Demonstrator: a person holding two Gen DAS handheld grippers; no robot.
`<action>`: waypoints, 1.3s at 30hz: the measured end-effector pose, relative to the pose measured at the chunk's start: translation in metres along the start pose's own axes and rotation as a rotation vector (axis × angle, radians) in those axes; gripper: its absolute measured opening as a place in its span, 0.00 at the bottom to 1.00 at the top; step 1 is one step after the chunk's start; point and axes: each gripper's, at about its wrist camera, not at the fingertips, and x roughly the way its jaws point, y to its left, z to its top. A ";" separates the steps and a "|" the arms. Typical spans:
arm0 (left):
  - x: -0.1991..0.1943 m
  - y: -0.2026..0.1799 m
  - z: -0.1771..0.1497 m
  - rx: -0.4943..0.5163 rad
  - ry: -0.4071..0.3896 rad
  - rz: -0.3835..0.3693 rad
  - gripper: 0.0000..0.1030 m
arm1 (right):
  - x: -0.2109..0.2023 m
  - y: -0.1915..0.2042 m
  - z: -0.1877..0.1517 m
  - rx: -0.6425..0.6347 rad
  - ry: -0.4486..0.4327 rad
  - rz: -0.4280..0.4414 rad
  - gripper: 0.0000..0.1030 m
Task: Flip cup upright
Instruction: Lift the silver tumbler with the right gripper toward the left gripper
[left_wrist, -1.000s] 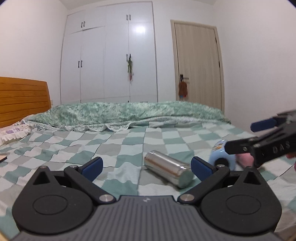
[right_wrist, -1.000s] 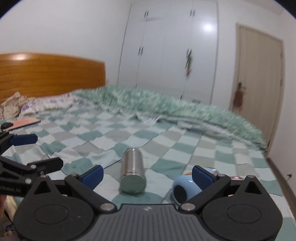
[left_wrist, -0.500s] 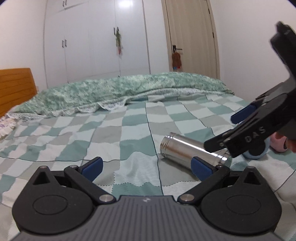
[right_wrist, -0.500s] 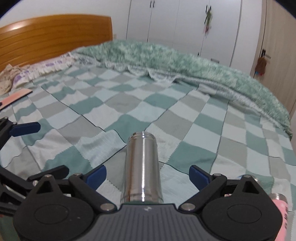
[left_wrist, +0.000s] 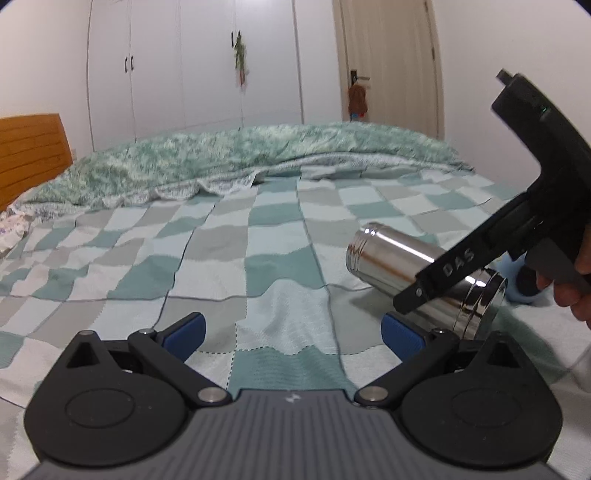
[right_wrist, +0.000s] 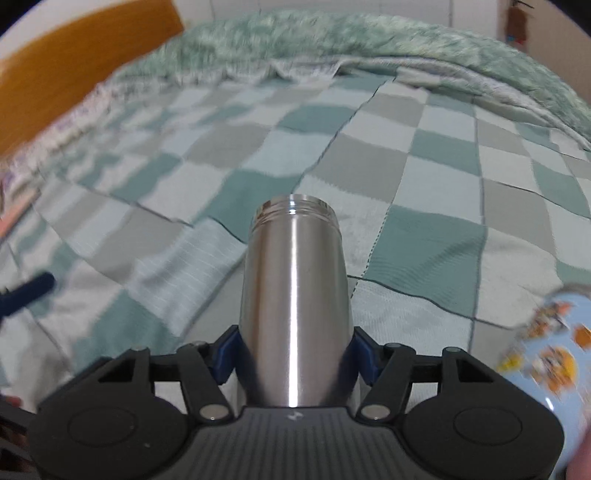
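My right gripper (right_wrist: 293, 360) has its blue pads pinching the steel cup (right_wrist: 293, 299) low on its body, near the closed base. The cup lies on its side on the checked bedspread (right_wrist: 424, 184), threaded mouth pointing away from me. Polished metal, rigid, probably light and slippery, so I'd squeeze firmly. My left gripper (left_wrist: 291, 332) hangs spread wide, holding nothing.

"DAS" in pale letters on black arm of right gripper (left_wrist: 424, 295); no other legible text.
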 end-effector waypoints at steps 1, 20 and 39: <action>-0.008 -0.002 0.001 0.001 -0.009 -0.001 1.00 | -0.012 0.002 -0.004 0.004 -0.019 0.001 0.60; -0.162 -0.017 -0.059 -0.026 0.023 0.012 1.00 | -0.099 0.050 -0.153 0.268 -0.010 0.024 0.60; -0.186 -0.081 -0.058 -0.024 0.018 -0.021 1.00 | -0.217 -0.009 -0.255 -0.075 -0.583 -0.092 1.00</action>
